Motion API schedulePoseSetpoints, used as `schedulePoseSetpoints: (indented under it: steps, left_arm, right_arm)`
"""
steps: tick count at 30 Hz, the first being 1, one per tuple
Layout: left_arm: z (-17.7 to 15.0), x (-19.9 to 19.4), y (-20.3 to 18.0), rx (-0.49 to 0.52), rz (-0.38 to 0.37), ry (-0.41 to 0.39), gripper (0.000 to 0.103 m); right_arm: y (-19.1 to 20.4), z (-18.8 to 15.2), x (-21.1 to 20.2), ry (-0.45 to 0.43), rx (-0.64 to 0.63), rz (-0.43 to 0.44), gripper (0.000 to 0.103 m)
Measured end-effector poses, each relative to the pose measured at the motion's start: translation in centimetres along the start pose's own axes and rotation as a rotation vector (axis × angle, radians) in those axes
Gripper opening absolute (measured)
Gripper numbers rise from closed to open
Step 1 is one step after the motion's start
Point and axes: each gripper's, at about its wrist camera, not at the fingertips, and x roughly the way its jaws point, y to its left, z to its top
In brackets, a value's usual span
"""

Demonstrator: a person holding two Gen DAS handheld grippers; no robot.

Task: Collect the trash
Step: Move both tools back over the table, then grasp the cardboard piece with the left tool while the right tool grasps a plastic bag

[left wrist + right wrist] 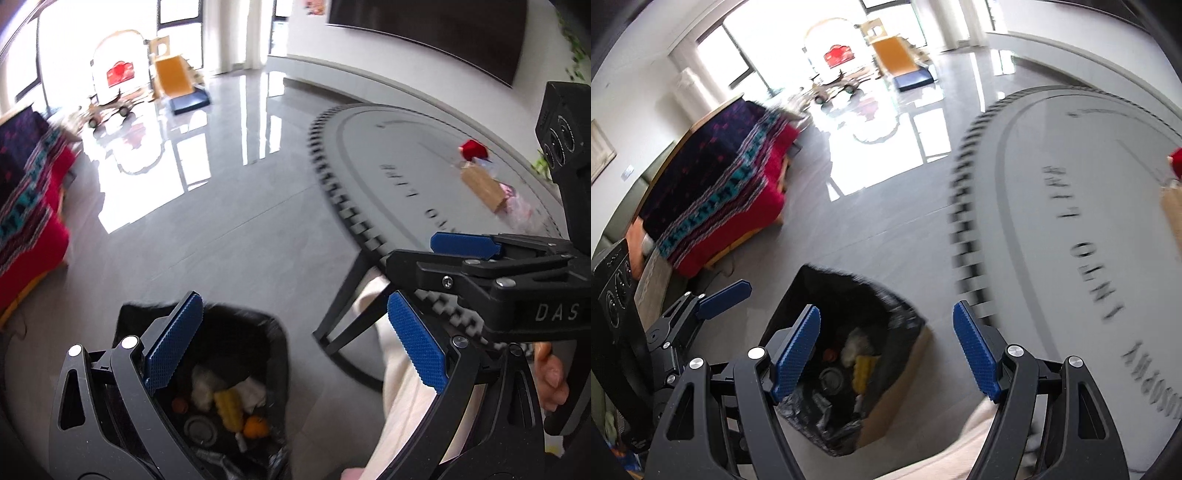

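A box lined with a black bag serves as the trash bin [236, 369] [849, 354] on the floor; it holds a yellow piece, an orange piece, a can and white tissue. My left gripper [295, 343] hangs above the bin, open and empty. My right gripper [886, 350] is open and empty too, over the bin's right side; it also shows as the right gripper [432, 254] at the table's edge. On the round grey table [388, 147] [1071, 192] lie a red item [474, 149], a brown paper bag [484, 184] and crumpled clear plastic [521, 210].
A couch with a red and dark patterned blanket [26, 206] [713, 192] stands to the left. Toys and a small slide [173, 77] sit by the far windows. A person's pale trouser leg [406, 387] and hand [554, 373] are beside the table's black legs [343, 306].
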Motion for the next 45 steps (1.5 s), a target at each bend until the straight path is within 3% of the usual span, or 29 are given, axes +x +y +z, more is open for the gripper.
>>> schedulePoseSetpoints:
  steps: [10, 23, 29, 34, 39, 41, 43, 45]
  left_arm:
    - [5.6, 4.0, -8.3, 0.099, -0.106, 0.027, 0.097]
    - [12.0, 9.3, -20.8, 0.151, -0.250, 0.088, 0.097]
    - [14.4, 12.8, -25.9, 0.139, -0.237, 0.129, 0.097]
    - [15.7, 15.9, -27.9, 0.061, -0.228, 0.188, 0.097]
    - [16.4, 18.2, -29.9, 0.043, -0.205, 0.230, 0.097]
    - [16.2, 18.7, -30.6, 0.047, -0.200, 0.243, 0.097]
    - [16.0, 19.4, -31.6, 0.066, -0.186, 0.255, 0.097]
    - [15.8, 20.0, -32.2, 0.080, -0.164, 0.261, 0.097]
  right_arm:
    - [-12.0, 2.3, -5.9, -0.099, 0.156, -0.147, 0.075]
    - [-26.9, 0.8, -12.6, -0.190, 0.392, -0.353, 0.075]
    - [-33.0, -1.1, -13.4, -0.182, 0.537, -0.449, 0.075]
    - [-35.5, -1.9, -11.7, -0.155, 0.600, -0.417, 0.080]
    - [-36.5, -1.7, -11.0, -0.169, 0.594, -0.427, 0.082]
    - [-36.9, -1.8, -11.3, -0.175, 0.594, -0.416, 0.067]
    - [-37.0, -1.9, -12.1, -0.198, 0.603, -0.412, 0.046]
    - [-37.0, -2.1, -13.3, -0.233, 0.614, -0.460, 0.040]
